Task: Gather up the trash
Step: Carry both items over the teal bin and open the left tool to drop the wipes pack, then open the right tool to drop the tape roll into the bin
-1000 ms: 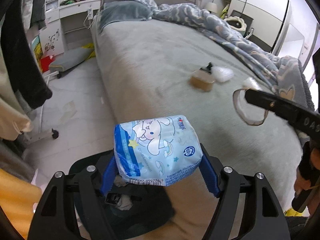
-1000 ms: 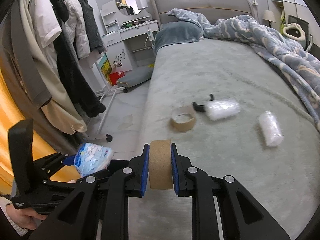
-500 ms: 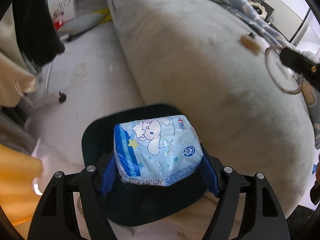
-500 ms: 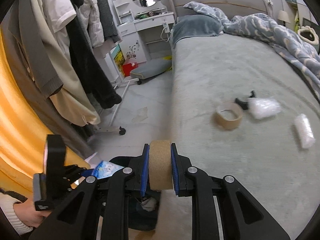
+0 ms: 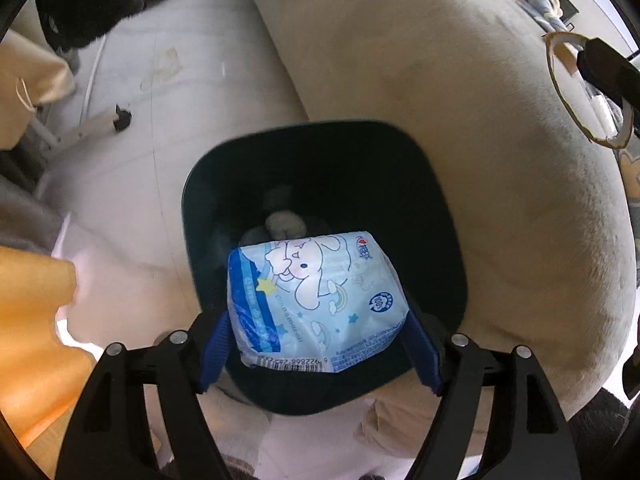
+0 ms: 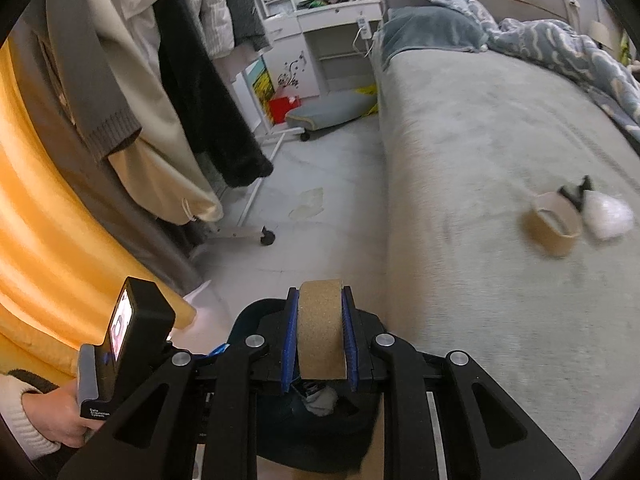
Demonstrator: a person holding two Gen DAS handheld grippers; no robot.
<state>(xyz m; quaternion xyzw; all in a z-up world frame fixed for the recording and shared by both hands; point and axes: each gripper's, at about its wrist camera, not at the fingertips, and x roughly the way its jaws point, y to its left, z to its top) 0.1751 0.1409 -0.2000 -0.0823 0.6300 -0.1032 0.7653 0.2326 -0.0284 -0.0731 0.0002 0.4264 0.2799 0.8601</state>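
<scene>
My left gripper [image 5: 318, 344] is shut on a blue cartoon tissue packet [image 5: 316, 304] and holds it over the open dark trash bin [image 5: 440, 216] on the floor beside the bed. Crumpled trash [image 5: 282, 222] lies inside the bin. My right gripper [image 6: 320, 340] is shut on a brown cardboard tape roll [image 6: 321, 328], also above the bin [image 6: 248, 320]; the roll shows at the right edge of the left wrist view [image 5: 560, 92]. On the bed lie another cardboard roll [image 6: 554, 228], a white plastic wad [image 6: 608, 218] and a small black piece [image 6: 576, 192].
The grey bed [image 6: 500, 160] fills the right. A clothes rack with hanging coats [image 6: 192, 92] and its wheeled foot [image 6: 266, 236] stand to the left. An orange curtain [image 6: 48, 220] hangs nearby. A scrap [image 6: 308, 202] lies on the floor. A white vanity [image 6: 320, 20] stands behind.
Both grippers have swung left and down from over the bed to above the trash bin, each still holding its item. The bin now fills the middle of the left wrist view.
</scene>
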